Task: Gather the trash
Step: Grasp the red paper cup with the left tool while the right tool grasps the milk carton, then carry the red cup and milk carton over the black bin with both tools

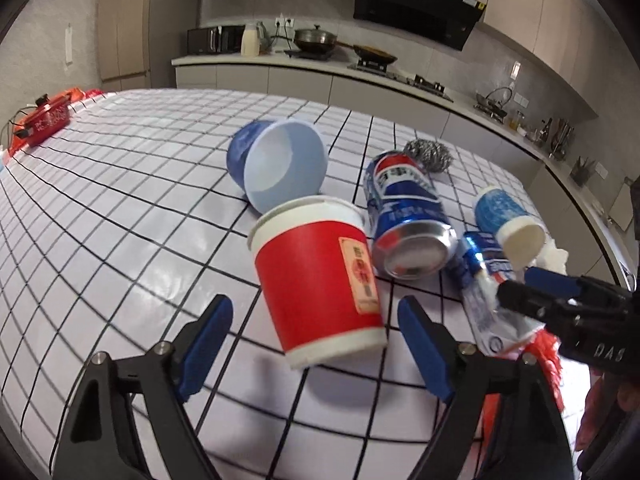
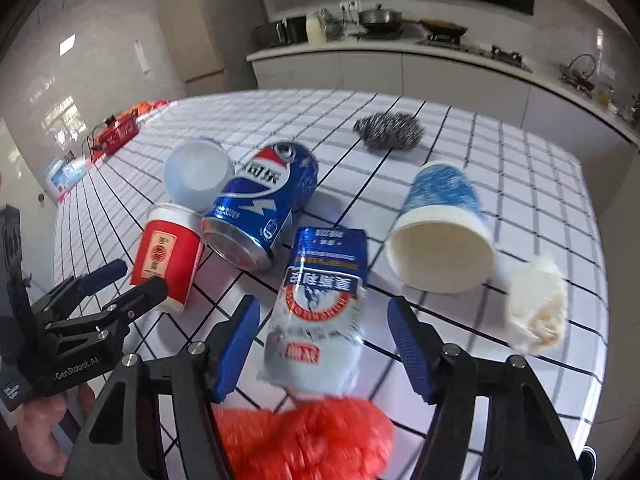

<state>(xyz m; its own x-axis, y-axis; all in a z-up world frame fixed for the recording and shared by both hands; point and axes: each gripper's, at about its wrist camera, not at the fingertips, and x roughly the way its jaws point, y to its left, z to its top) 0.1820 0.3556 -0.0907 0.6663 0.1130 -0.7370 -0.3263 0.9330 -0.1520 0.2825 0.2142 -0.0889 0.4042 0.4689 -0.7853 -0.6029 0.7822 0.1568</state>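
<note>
Both claws stand apart: left gripper flanks the red paper cup; right gripper straddles a crumpled wrapper, its lower end hidden behind a blurred red bag.

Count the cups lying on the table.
3, all tipped over: red cup nearest the left gripper, pale blue cup behind it, blue-patterned cup right of the can.

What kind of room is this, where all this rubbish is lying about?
A home kitchen, most likely. Behind the checked table runs a counter with a wok on a hob, a range hood above it, and a microwave further along. Wall cupboards hang above.
</note>
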